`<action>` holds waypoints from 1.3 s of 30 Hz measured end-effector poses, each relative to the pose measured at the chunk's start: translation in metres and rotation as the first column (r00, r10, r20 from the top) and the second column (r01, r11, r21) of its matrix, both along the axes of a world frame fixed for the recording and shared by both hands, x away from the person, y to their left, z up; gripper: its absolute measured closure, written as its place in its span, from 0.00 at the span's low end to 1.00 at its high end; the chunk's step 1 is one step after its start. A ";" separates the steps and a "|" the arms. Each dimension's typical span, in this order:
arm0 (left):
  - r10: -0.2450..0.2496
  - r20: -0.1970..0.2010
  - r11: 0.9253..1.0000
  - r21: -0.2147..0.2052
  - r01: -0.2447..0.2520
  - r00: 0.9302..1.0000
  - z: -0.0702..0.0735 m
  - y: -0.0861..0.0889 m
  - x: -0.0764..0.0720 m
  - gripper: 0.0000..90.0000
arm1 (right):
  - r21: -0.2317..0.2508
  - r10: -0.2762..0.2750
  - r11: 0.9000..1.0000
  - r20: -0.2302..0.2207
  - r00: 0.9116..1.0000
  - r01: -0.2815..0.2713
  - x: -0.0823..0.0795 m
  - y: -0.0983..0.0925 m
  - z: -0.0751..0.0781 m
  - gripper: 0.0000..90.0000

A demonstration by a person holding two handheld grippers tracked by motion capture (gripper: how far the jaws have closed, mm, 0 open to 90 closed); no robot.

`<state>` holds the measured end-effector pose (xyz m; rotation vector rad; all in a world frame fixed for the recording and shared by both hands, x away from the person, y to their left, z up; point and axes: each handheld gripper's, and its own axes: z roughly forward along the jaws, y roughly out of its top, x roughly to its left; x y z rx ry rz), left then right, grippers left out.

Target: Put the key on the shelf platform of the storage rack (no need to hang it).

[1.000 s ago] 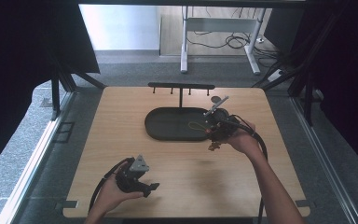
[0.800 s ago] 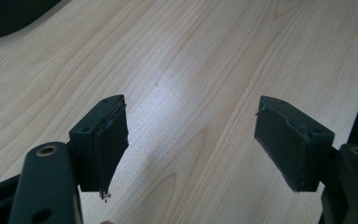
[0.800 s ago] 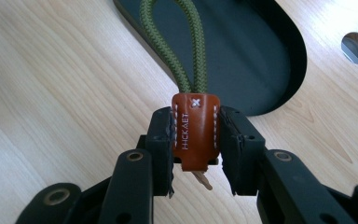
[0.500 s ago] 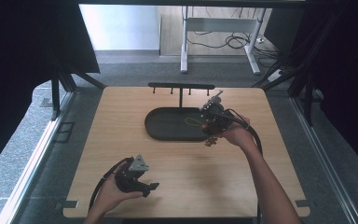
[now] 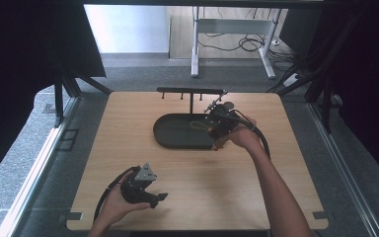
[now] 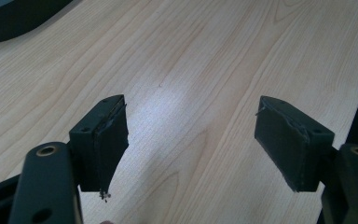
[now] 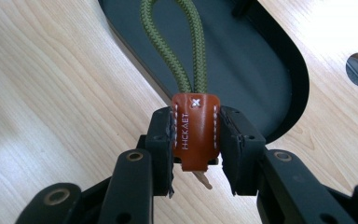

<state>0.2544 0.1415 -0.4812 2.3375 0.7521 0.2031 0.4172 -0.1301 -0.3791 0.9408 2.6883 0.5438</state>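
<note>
The left gripper rests at the near left of the wooden table, its jaws spread wide over bare wood. To the right, the right gripper is clamped on a brown leather tab — its olive-green cord loop hangs over the black oval tray, at the tray's right end — just near of the black hook rack.

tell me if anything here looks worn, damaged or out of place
The left gripper has frayed pads: ragged edges, with a loose shred hanging off one. Otherwise tidy: the right gripper squarely clamps the brown leather tag of the green cord loop.
</note>
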 end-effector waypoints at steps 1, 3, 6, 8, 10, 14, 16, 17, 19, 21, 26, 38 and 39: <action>0.000 -0.001 1.000 0.001 0.000 1.000 0.000 0.000 0.000 0.29 | -0.001 -0.001 1.000 -0.001 1.000 0.001 0.001 0.001 0.000 0.74; -0.001 -0.001 1.000 0.001 0.001 1.000 0.000 0.000 0.000 0.29 | -0.002 0.000 1.000 -0.001 1.000 0.000 0.002 0.002 0.000 0.74; -0.001 -0.002 1.000 -0.003 0.001 1.000 0.000 0.000 0.000 0.29 | 0.007 0.002 1.000 -0.005 1.000 -0.002 0.007 0.004 -0.001 0.74; 0.001 0.000 1.000 -0.005 -0.001 1.000 0.001 0.001 0.000 0.29 | 0.004 0.000 1.000 -0.009 1.000 0.000 0.010 0.004 -0.002 0.74; 0.003 0.001 1.000 -0.005 -0.003 1.000 0.001 0.001 0.000 0.29 | 0.003 -0.003 1.000 -0.010 1.000 0.003 0.012 0.004 -0.004 0.74; 0.003 0.001 1.000 -0.005 -0.003 1.000 0.001 0.001 0.000 0.29 | 0.007 -0.013 1.000 -0.010 1.000 0.013 0.017 0.005 -0.004 0.74; 0.002 0.000 1.000 -0.005 -0.002 1.000 0.001 0.001 0.000 0.29 | 0.006 -0.011 1.000 -0.005 1.000 0.011 0.020 0.006 -0.004 0.74; -0.001 -0.001 1.000 -0.003 0.001 1.000 0.001 0.001 0.000 0.29 | 0.006 -0.014 1.000 -0.006 1.000 0.014 0.021 0.007 -0.003 0.74; -0.003 0.000 1.000 -0.001 0.003 1.000 0.001 0.001 0.000 0.29 | 0.005 -0.011 1.000 -0.002 1.000 0.011 0.023 0.009 -0.002 0.74; -0.003 0.001 1.000 -0.001 0.003 1.000 0.001 0.001 0.000 0.29 | 0.006 -0.008 1.000 0.002 1.000 0.008 0.026 0.012 -0.001 0.74; 0.003 0.001 1.000 -0.006 -0.003 1.000 0.002 0.004 0.000 0.29 | -0.001 0.000 1.000 0.010 1.000 0.000 0.033 0.018 -0.002 0.74; 0.008 0.000 1.000 -0.012 -0.008 1.000 0.002 0.005 0.000 0.29 | -0.003 -0.001 1.000 0.012 1.000 0.001 0.046 0.030 -0.012 0.74; 0.009 0.001 1.000 -0.012 -0.009 1.000 0.002 0.006 0.000 0.29 | -0.003 -0.001 1.000 0.012 1.000 0.001 0.046 0.030 -0.012 0.74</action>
